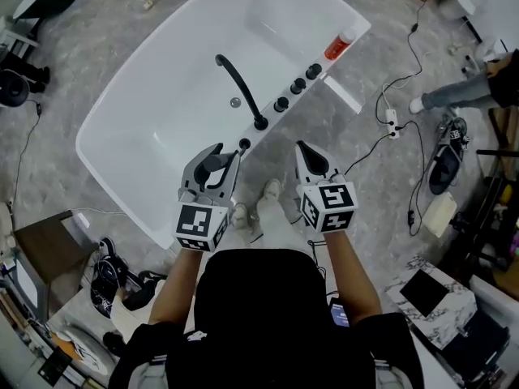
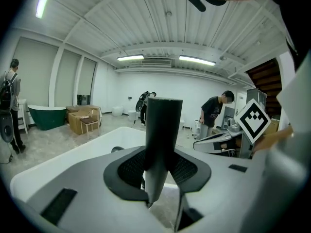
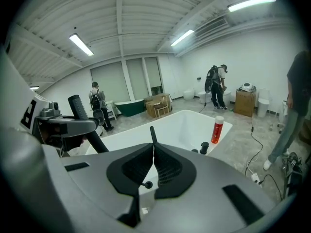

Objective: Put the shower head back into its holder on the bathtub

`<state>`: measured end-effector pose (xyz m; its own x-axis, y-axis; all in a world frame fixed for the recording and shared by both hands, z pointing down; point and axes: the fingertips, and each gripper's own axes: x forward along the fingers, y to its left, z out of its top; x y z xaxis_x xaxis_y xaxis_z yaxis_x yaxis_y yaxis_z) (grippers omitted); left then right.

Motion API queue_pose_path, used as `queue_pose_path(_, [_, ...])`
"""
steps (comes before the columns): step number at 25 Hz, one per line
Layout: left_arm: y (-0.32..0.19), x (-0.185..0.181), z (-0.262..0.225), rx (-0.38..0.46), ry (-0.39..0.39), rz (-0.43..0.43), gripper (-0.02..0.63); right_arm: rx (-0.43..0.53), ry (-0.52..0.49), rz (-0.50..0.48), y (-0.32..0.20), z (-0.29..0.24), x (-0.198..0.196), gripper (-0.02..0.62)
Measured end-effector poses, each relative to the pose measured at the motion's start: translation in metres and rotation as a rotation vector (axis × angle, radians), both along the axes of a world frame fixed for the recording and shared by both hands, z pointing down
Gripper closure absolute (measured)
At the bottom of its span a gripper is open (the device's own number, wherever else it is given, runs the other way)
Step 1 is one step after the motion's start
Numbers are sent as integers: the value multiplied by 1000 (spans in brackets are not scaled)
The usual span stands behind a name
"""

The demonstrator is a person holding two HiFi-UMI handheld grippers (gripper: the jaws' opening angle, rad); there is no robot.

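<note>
The white bathtub (image 1: 146,87) lies ahead, with a black curved faucet (image 1: 239,87) and three black knobs (image 1: 297,86) on its near rim. A small black holder socket (image 1: 244,144) sits on that rim, left of the faucet base. My left gripper (image 1: 223,154) hovers just short of this socket, shut on the black shower head handle (image 2: 163,130), which stands upright between its pads. My right gripper (image 1: 304,148) is beside it, over the floor next to the rim, shut and holding nothing; its pads (image 3: 153,152) meet. The right gripper view shows the held handle (image 3: 80,109) at left.
A red bottle (image 1: 339,45) stands on the rim's far end. Cables and a power strip (image 1: 392,120) lie on the floor to the right, near a person's legs (image 1: 454,96). Shoes (image 1: 109,278) and clutter lie at lower left. My own feet (image 1: 268,193) are against the tub.
</note>
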<state>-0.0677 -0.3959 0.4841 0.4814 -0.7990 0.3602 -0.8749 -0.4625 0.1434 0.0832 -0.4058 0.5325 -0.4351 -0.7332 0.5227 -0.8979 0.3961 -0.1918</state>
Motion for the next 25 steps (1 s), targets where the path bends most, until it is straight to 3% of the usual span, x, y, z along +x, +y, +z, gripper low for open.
queue_pose_path(19, [-52, 14, 143, -142, -53, -33, 465, -210, 7, -46, -33, 132, 7, 571])
queue_pose_path(25, [-68, 19, 185, -151, -91, -9, 465, -257, 6, -52, -38, 166, 6, 571])
